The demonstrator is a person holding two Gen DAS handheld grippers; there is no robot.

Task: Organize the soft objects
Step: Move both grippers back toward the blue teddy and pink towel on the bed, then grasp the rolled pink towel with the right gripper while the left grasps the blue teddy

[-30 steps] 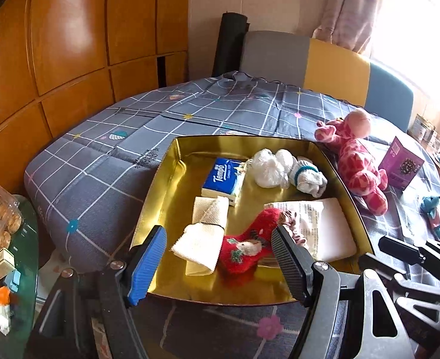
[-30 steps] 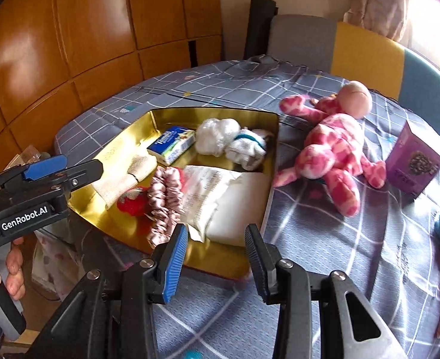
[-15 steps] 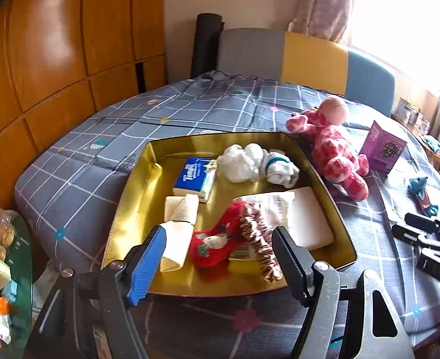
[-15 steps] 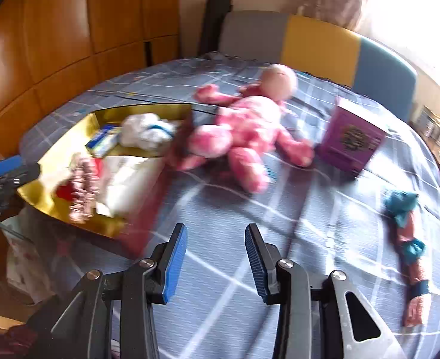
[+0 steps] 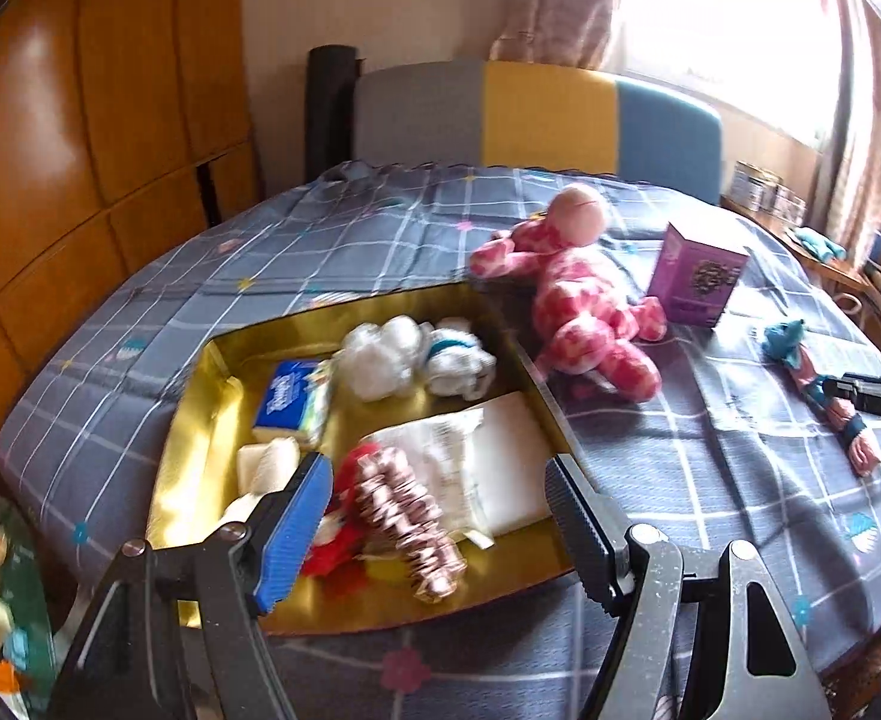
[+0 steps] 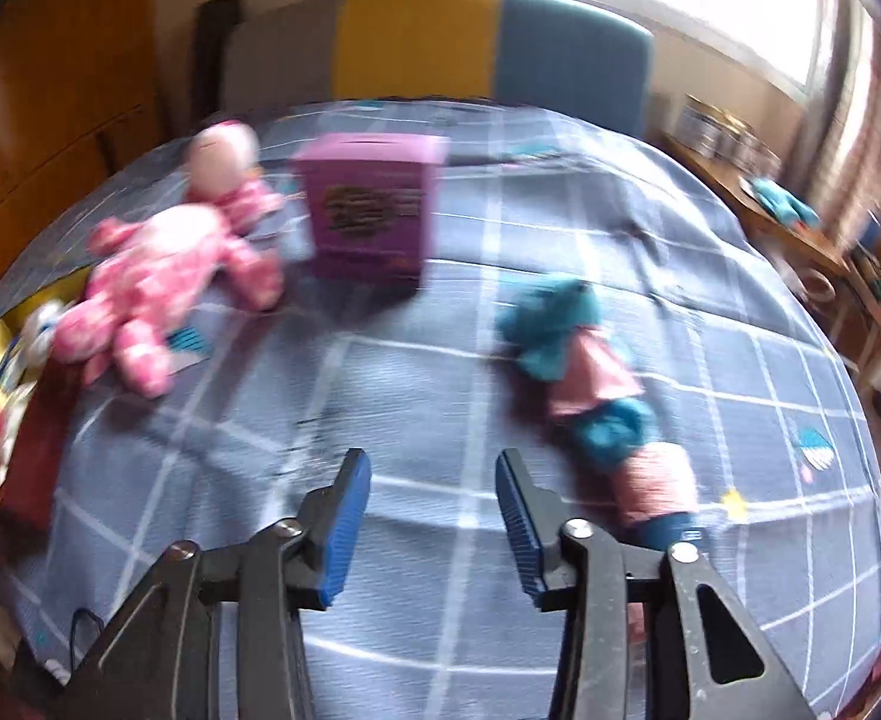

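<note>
Grey checked tablecloth (image 6: 560,228) carries teal-pink plush rope (image 6: 596,396) lying lengthwise, teal head away.

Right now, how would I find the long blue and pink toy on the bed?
Start at the gold tray on the checked bedspread. Go past the pink spotted plush toy and the purple box towards the window side. There lies the braided rope toy, flat on the cloth: long and thin, with teal tufts and pink bands, unlike the chubby plush or the stiff box.
</note>
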